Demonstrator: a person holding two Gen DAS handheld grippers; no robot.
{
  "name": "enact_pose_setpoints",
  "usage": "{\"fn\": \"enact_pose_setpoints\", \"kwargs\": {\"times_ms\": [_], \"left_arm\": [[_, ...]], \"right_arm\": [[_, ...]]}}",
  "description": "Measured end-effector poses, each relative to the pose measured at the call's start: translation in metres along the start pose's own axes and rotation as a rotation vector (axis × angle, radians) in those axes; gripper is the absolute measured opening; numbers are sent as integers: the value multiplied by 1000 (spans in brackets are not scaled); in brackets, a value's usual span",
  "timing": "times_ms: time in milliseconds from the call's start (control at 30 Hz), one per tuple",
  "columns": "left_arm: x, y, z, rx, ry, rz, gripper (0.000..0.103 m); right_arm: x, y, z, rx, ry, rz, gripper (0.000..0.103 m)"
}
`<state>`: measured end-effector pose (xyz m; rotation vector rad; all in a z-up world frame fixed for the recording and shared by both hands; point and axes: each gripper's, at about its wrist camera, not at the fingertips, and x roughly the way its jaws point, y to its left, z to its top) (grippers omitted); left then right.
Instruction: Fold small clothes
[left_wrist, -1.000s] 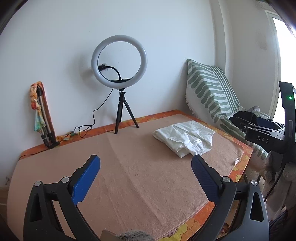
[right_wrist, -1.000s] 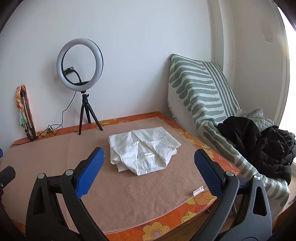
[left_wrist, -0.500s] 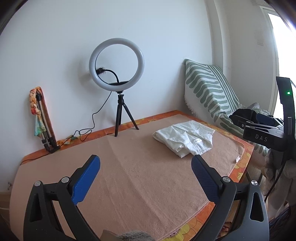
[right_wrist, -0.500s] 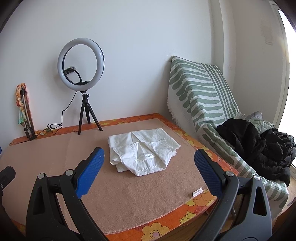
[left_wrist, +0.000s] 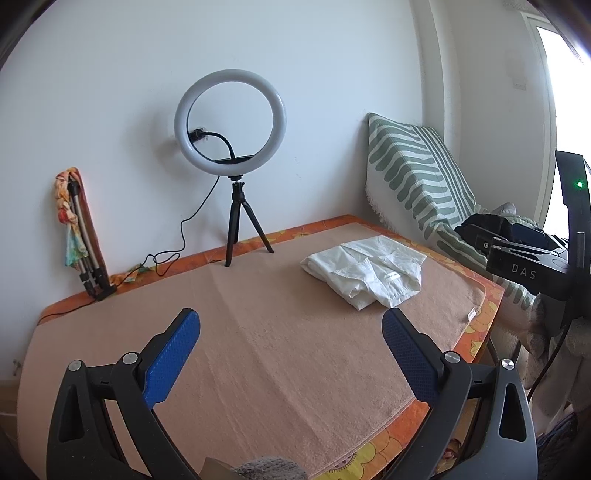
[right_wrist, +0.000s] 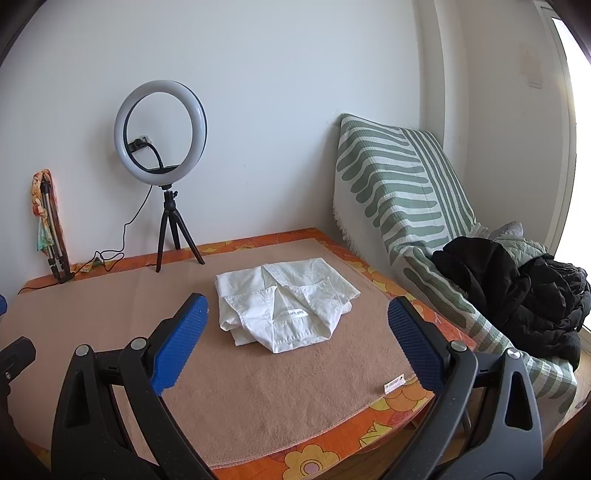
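One white garment (right_wrist: 286, 302), a thin woven cotton piece with stitched hems and a small sewn label, lies folded into a rumpled, roughly square bundle on the far right part of the surface; its layers hide what kind of garment it is, and the label's print is too small to read. It rests on a peach terry towel (right_wrist: 258, 387) with a nubby pile and a white tag at its near right edge, spread over an orange cloth (right_wrist: 314, 458) printed with flowers.

Both grippers hang over the near edge, well short of the garment. The left gripper (left_wrist: 291, 354) and the right gripper (right_wrist: 297, 341) each show two black plastic arms tipped with blue, finely textured pads; the jaws of both are spread wide and grasp nothing. Their lower parts are cut off by the frame.

Against the white wall stands one ring light (right_wrist: 160, 133) on a black three-legged stand, and one folded tripod (right_wrist: 51, 236) wrapped in patterned fabric. To the right, a green-striped woven throw (right_wrist: 399, 192) carries a heap of black clothing (right_wrist: 517, 295).
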<state>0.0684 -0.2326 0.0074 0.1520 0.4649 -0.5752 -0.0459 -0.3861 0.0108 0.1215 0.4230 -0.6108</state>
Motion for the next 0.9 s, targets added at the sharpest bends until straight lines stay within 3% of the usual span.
{"fn": "enact_pose_setpoints", "kwargs": {"times_ms": [900], "left_arm": [[-6,5,4,-11,-32,18,99]], "right_arm": [[4,-5,-1,6,-2,-10,99]]}}
